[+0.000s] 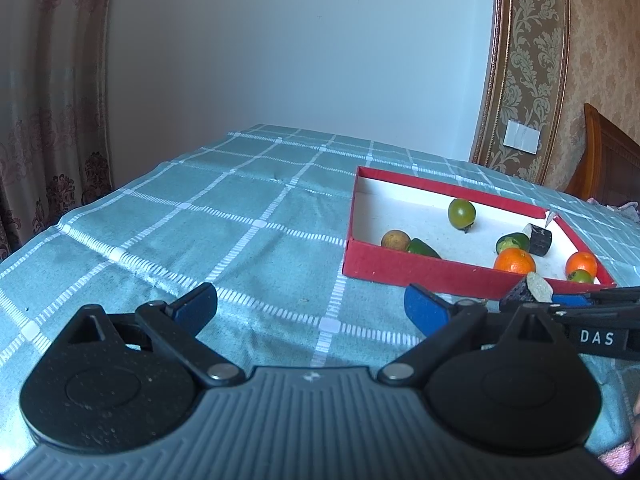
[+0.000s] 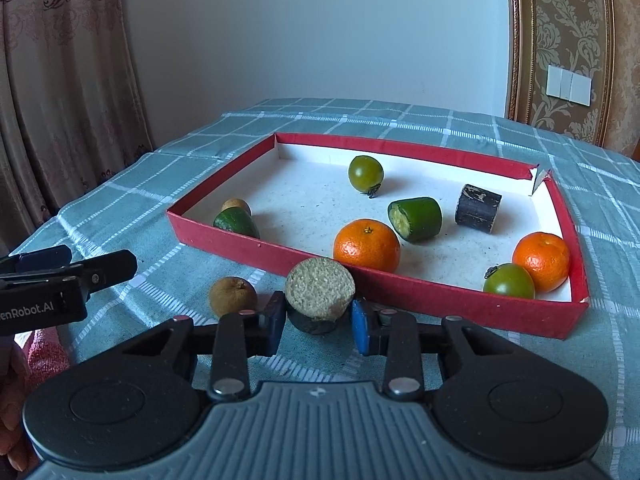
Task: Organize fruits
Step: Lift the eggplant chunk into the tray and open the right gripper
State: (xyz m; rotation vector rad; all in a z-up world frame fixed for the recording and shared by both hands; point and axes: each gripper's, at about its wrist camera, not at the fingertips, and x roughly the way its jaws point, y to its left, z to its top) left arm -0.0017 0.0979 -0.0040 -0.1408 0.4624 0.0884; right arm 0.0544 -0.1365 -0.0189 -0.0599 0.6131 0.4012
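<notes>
The right gripper (image 2: pixel 319 316) is closed narrowly on a dark-skinned cane piece (image 2: pixel 320 294), its blue pads pressing both sides and the pale cut end tilted up toward the camera. This piece sits on the checked tablecloth (image 2: pixel 120 208), just outside the near wall of the red tray (image 2: pixel 440 296), which rises directly at twelve o'clock of it. A small brown round fruit (image 2: pixel 233 296) lies on the cloth at nine o'clock of the held piece, just beside the left pad. Inside the tray, an orange (image 2: pixel 367 245) rests close behind the near wall at one o'clock of the grip, with a cut green piece (image 2: pixel 416 219) and a second dark cane piece (image 2: pixel 478 208) beyond it. A green tomato (image 2: pixel 365 173) sits farther back, another green tomato (image 2: pixel 509 281) and a second orange (image 2: pixel 541 256) crowd the near right corner, and a green piece (image 2: pixel 235 221) with a brown fruit (image 2: pixel 237 205) lies in the left corner. The left gripper (image 1: pixel 311 307) hangs over bare cloth with jaws spread wide and nothing between them, at nine o'clock of the right one.
</notes>
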